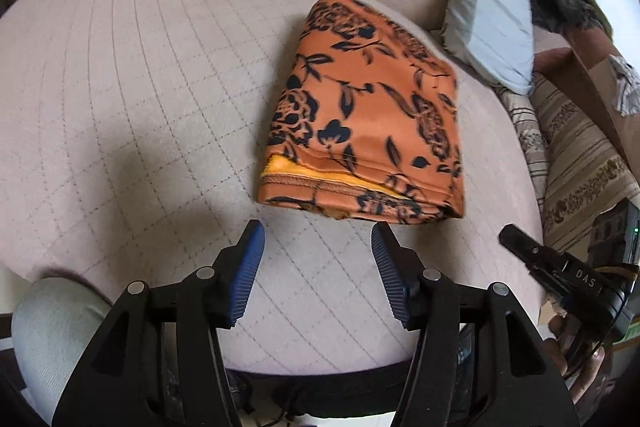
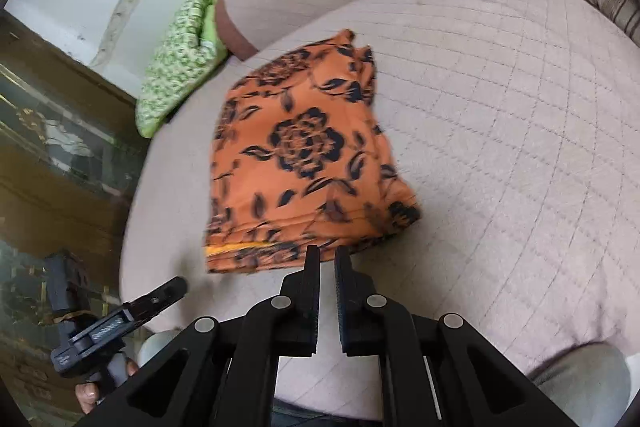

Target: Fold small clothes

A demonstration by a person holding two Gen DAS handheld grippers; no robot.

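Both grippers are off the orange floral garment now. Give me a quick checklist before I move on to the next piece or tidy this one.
1. Left gripper empty, blue-padded jaws apart: ok.
2. Right gripper empty, jaws nearly together, nothing between them: ok.
3. Orange black-flowered folded garment lies flat on the quilted beige cushion, clear of both grippers: ok.
4. Fold neat: not ok; a yellow inner layer shows at the near edge, and a corner sticks out at the far edge.
5. Garment well in from the cushion's edge: ok.
6. Next garment to fold: cannot tell; only a green patterned fabric lies beyond.
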